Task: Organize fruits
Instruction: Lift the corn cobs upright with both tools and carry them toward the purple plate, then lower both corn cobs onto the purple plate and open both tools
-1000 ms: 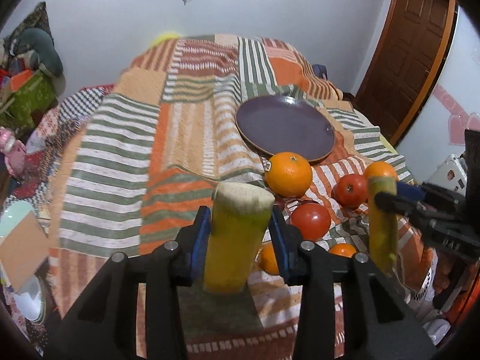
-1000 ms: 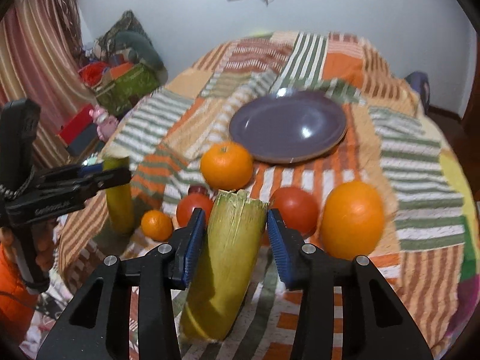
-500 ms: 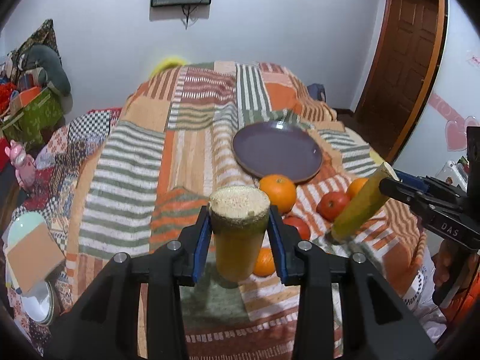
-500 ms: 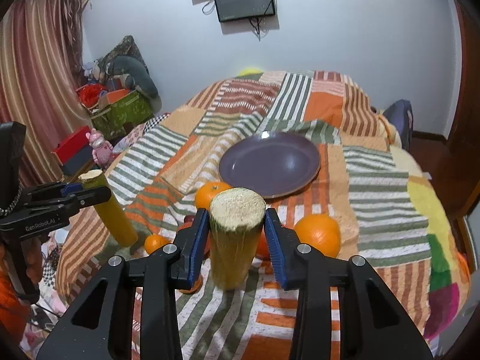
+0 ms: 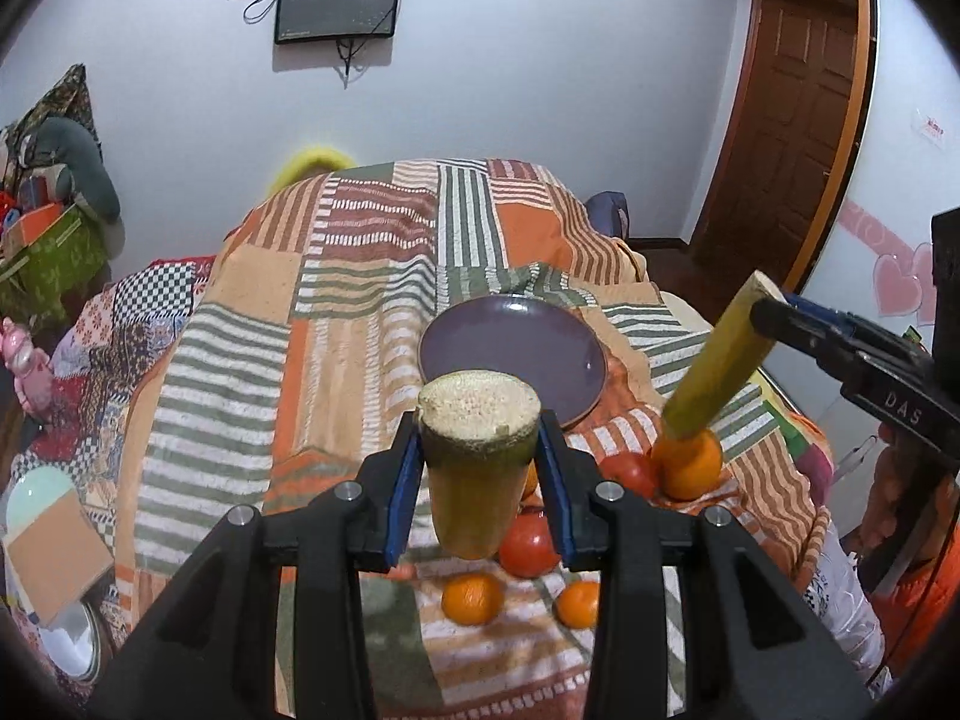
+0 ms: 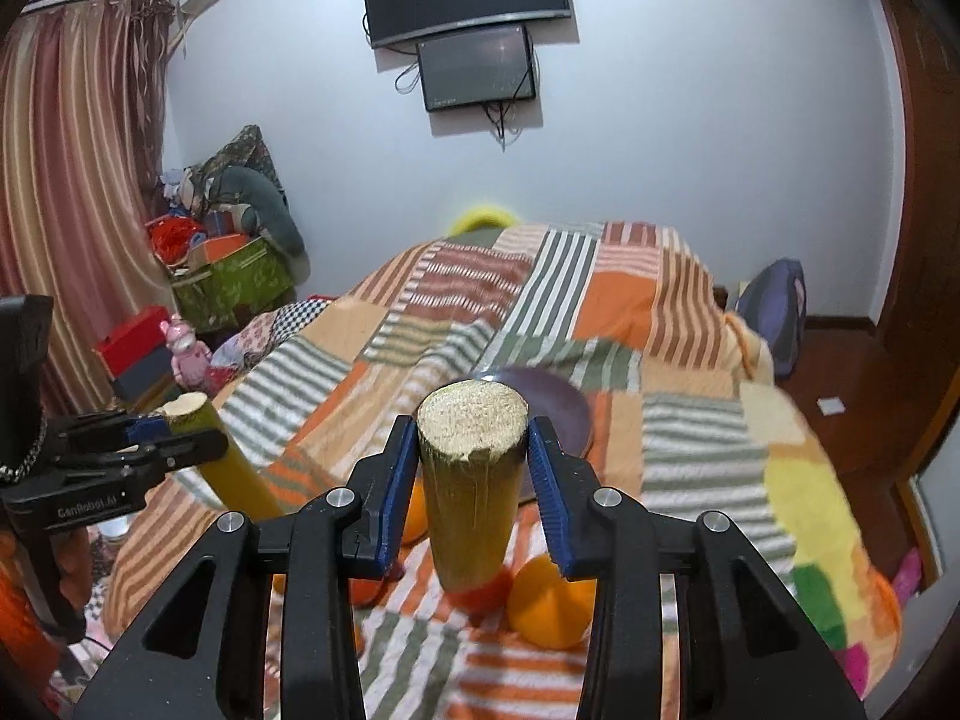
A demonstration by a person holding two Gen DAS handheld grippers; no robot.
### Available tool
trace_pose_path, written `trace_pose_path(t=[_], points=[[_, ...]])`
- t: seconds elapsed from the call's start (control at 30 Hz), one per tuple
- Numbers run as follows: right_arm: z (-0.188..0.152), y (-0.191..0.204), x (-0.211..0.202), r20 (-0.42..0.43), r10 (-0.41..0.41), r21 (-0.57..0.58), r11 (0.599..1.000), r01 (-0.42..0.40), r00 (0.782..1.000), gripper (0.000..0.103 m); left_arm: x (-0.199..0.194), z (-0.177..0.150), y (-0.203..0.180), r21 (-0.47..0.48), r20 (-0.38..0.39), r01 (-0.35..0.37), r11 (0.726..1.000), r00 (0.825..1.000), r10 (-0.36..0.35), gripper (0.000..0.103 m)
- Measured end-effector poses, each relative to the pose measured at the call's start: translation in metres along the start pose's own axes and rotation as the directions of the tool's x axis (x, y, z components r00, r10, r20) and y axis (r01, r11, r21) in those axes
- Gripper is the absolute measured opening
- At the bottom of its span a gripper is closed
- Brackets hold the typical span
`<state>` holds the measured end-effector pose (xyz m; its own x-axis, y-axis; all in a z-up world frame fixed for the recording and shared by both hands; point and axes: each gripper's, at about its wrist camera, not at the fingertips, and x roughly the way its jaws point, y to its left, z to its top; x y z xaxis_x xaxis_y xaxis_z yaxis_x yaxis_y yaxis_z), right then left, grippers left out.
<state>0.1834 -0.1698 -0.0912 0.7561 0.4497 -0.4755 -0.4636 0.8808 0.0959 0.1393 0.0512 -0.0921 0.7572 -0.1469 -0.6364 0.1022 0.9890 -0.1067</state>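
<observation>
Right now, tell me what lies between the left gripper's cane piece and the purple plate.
Nothing but striped blanket: in the left wrist view, the cane piece hangs lifted before the plate; the fruit sits lower, nearer the camera.

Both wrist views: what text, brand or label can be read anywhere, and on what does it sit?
"DAS" on the right tool's black body.
"GenRobot.AI", blurred and only roughly legible, on the left tool's black body.
Small pink wall sticker by the door: too blurred to read.
Wall screens: no legible text.

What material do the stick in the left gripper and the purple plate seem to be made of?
Stick: probably sugarcane, a plant stalk. Its cut end is pale and fibrous, its skin smooth yellow-green.
Purple plate: likely glazed ceramic or melamine, since the surface is smooth with a slight sheen; the pictures cannot settle which.
</observation>
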Motion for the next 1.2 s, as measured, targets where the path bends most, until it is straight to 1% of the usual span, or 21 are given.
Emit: trace_pose_path(t=[0.23,0.47,0.57,0.8,1.0,1.1,1.2], points=[[0.01,-0.011,0.013,0.013,-0.003,-0.015,1.0,0.003,1.0,0.034,0.023,0.023,-0.002,-0.002,0.0,-0.025,1.0,1.0,0.025,0.037],[0.01,-0.018,0.034,-0.014,0.002,-0.045,0.999,-0.003,1.0,0.034,0.052,0.04,-0.003,0.01,-0.018,-0.038,0.999,0.999,0.038,0.037],[0.007,-0.023,0.047,-0.034,-0.01,-0.046,0.999,0.008,0.999,0.034,0.066,0.044,-0.004,0.021,-0.034,-0.04,0.999,0.999,0.041,0.037],[0.009,-0.036,0.074,-0.087,-0.003,-0.033,0.999,0.0,0.996,0.034,0.098,0.051,-0.012,0.074,-0.069,-0.032,0.997,0.997,0.037,0.037],[0.013,-0.032,0.101,-0.131,0.006,-0.079,0.997,-0.016,0.991,0.034,0.121,0.057,-0.013,0.08,-0.094,-0.01,0.997,0.995,0.018,0.037],[0.015,-0.032,0.117,-0.164,0.015,-0.084,0.996,-0.029,0.986,0.034,0.138,0.06,-0.015,0.09,-0.132,0.013,0.996,0.991,-0.001,0.037],[0.015,-0.033,0.134,-0.2,0.021,-0.084,0.996,-0.038,0.98,0.034,0.156,0.062,-0.013,0.07,-0.179,0.038,0.997,0.984,-0.025,0.036]])
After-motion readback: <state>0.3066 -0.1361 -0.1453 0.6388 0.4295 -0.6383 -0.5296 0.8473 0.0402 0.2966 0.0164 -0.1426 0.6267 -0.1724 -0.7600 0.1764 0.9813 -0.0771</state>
